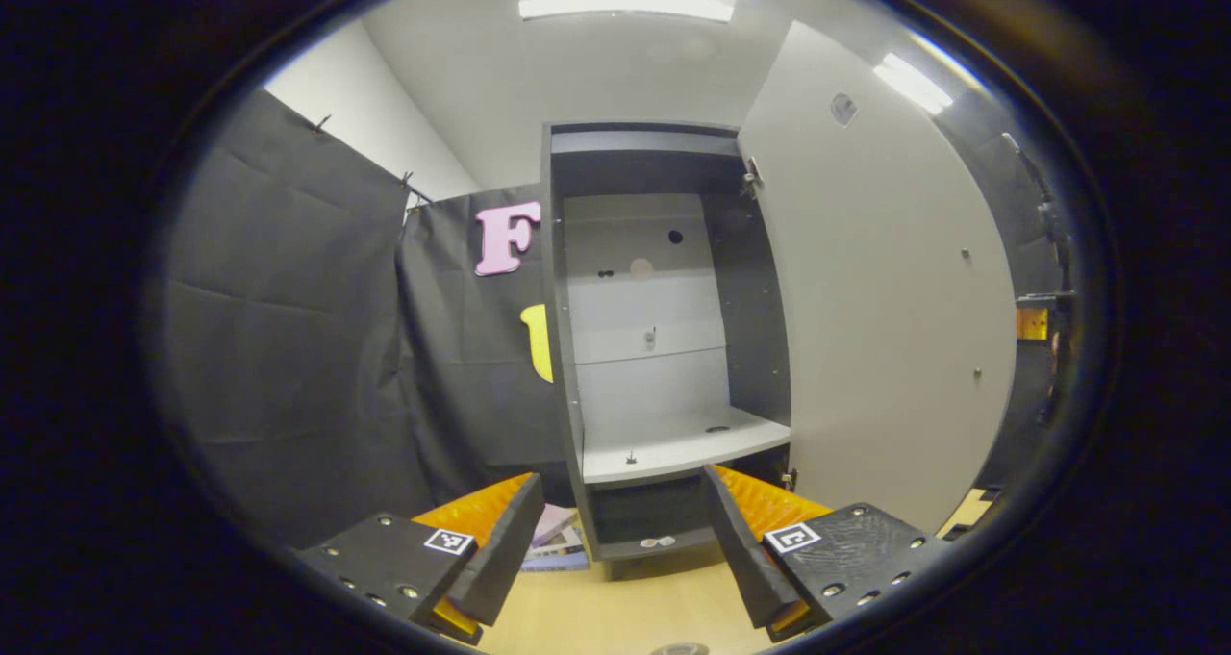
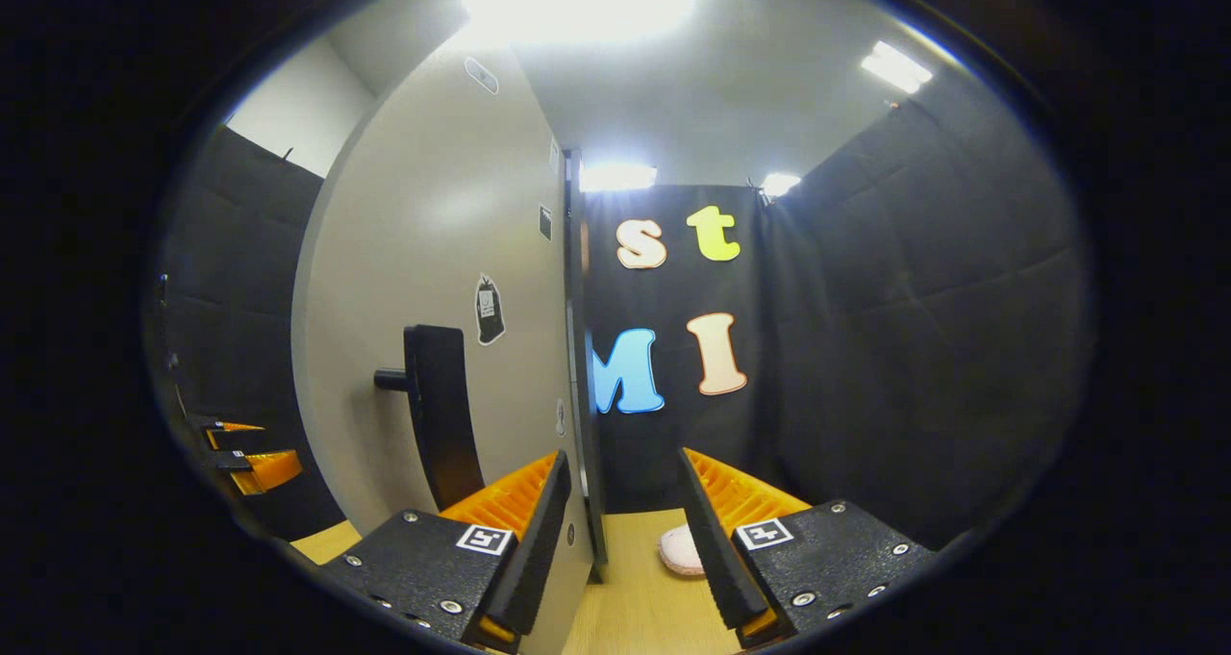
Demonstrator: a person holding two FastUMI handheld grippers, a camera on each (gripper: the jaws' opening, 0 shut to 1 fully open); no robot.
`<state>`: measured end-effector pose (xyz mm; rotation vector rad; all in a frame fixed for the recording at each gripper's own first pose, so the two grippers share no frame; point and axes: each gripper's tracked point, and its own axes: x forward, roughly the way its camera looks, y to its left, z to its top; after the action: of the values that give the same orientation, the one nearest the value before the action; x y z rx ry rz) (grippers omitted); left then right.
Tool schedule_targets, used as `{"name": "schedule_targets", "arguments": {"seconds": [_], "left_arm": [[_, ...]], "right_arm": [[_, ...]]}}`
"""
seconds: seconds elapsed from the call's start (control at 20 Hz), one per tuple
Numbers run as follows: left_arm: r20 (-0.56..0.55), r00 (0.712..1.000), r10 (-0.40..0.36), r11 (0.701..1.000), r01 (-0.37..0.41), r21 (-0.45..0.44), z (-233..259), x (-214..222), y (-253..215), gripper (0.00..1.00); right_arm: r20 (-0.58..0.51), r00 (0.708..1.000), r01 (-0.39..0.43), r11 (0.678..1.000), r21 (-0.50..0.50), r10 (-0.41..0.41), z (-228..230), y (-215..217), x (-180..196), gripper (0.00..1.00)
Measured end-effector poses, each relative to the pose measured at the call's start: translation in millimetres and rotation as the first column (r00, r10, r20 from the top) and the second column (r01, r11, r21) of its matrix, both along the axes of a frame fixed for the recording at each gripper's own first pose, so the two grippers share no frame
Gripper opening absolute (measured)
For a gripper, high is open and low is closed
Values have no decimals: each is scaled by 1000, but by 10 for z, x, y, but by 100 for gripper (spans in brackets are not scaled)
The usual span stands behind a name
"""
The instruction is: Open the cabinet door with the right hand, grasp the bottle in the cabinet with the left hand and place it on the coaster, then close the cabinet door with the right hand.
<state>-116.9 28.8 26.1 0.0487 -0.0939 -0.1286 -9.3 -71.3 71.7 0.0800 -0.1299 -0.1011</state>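
**Cabinet open, shelf bare; door-closing step appears next**

1. Left gripper (image 1: 620, 549): fingers spread apart, holding nothing, aimed at the open cabinet from in front.
2. Tall grey cabinet (image 1: 563, 347): interior exposed; its pale shelf (image 1: 673, 443) carries no bottle. I cannot tell where the bottle is.
3. Large pale-grey cabinet door (image 1: 885, 299): swung wide open to the right of the cabinet in the left gripper view.
4. Black bar-shaped door handle (image 2: 438, 415): mounted on the door's outer face, just beside and above the right gripper's near finger in the right gripper view, not touched.
5. Right gripper (image 2: 620, 540): fingers released, empty, straddling the door's edge.
6. Small pale round object (image 2: 681, 549): lies on the light wooden tabletop (image 2: 635, 617); possibly the coaster, partly hidden.

Judgement: closing the door seems the step in hand. The next move calls for the right gripper to press or grasp the handle and swing the door shut.
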Motion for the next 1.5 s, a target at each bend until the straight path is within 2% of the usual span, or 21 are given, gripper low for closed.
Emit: {"name": "schedule_targets", "arguments": {"seconds": [0.05, 0.1, 0.2, 0.3, 0.5, 0.55, 0.6, 0.7, 0.8, 0.85, 0.9, 1.0, 1.1, 1.25, 1.3, 1.35, 1.4, 1.5], "left_arm": [[-4, 1000, -12, 1000, 12, 7, -31, 12, 28, 96], [-8, 1000, -22, 1000, 22, 11, -73, 8, 67, 94], [-22, 999, -42, 999, 42, 3, -130, 4, 107, 94], [-25, 998, -57, 998, 56, -21, -158, 16, 153, 93], [-25, 998, -58, 997, 57, -43, -202, 82, 255, 94], [-30, 998, -54, 998, 53, -44, -205, 108, 275, 94], [-27, 998, -53, 998, 51, -47, -203, 126, 288, 94], [-11, 999, -51, 998, 51, -40, -191, 154, 296, 93], [-10, 999, -31, 999, 31, -19, -214, 148, 314, 93], [-18, 1000, -23, 1000, 23, -18, -221, 148, 318, 96], [-18, 1000, -23, 999, 22, -24, -223, 142, 316, 94], [-12, 1000, -14, 999, 14, -33, -209, 159, 347, 96], [-27, 1000, 8, 1000, -8, -14, -227, 155, 364, 91], [-18, 1000, 12, 1000, -12, -18, -183, 153, 370, 96], [-13, 1000, 12, 1000, -12, -26, -185, 162, 377, 93], [-17, 999, 27, 999, -28, -24, -199, 171, 404, 96], [-18, 999, 39, 999, -39, -17, -190, 167, 412, 91], [-30, 998, 47, 999, -47, -3, -197, 153, 410, 94]], "right_arm": [[12, 999, 33, 999, 10, -33, 16, 28, -25, 63], [15, 997, 69, 997, 24, -69, 22, 52, -35, 70], [2, 996, 95, 995, 26, -95, 17, 96, -1, 70], [0, 998, 70, 997, 26, -70, 25, 200, 49, 70], [-14, 999, -29, 995, 91, 30, -30, 549, 118, 70], [-28, 998, -48, 993, 108, 51, -58, 611, 130, 64], [-30, 997, -69, 990, 120, 73, -61, 705, 117, 70], [-13, 995, -93, 989, 116, 95, -32, 796, 123, 67], [-15, 994, -103, 988, 112, 105, -51, 862, 187, 77], [-27, 994, -107, 989, 104, 110, -66, 902, 234, 76], [-35, 992, -114, 989, 92, 117, -75, 939, 290, 82], [-43, 992, -119, 990, 79, 122, -80, 984, 363, 85], [-54, 991, -121, 989, 81, 126, -111, 1025, 406, 87], [-90, 986, -133, 987, 92, 141, -206, 1083, 457, 89], [-98, 984, -137, 986, 98, 147, -225, 1109, 470, 89], [-104, 983, -140, 985, 100, 151, -236, 1124, 477, 89], [-102, 983, -142, 985, 103, 152, -229, 1137, 495, 89], [-101, 983, -142, 984, 106, 153, -223, 1182, 508, 89]]}}
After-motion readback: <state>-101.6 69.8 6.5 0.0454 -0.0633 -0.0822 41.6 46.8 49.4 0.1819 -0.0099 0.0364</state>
